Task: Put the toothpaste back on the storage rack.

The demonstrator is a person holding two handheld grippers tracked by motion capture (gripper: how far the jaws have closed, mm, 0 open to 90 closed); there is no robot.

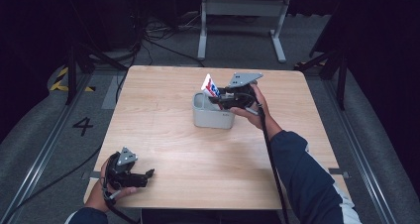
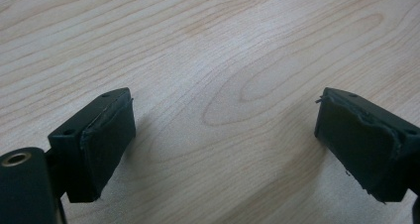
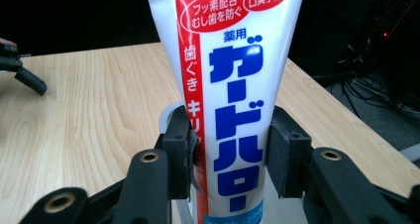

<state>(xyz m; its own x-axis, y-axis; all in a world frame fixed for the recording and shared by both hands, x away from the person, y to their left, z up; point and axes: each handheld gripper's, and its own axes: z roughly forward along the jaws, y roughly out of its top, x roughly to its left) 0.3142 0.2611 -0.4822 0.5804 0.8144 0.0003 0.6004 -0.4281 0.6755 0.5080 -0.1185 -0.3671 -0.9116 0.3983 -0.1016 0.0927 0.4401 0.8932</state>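
High view: my right hand (image 1: 255, 105) reaches forward over the middle of the table (image 1: 163, 130), wrist bent inward, holding the right gripper (image 1: 221, 98) level and pointing left above a grey holder (image 1: 213, 116). A toothpaste tube (image 1: 210, 87) stands tilted in the holder, its top rising above the rim. My left hand (image 1: 106, 184) rests at the near left table edge with the left gripper (image 1: 148, 174) pointing right.

Left gripper view: the jaws stand spread wide over bare wood, nothing between them.

Right gripper view: the tube (image 3: 233, 100) sits upright between the pads (image 3: 285, 154), which press on both its sides. The jaws are pinching it.
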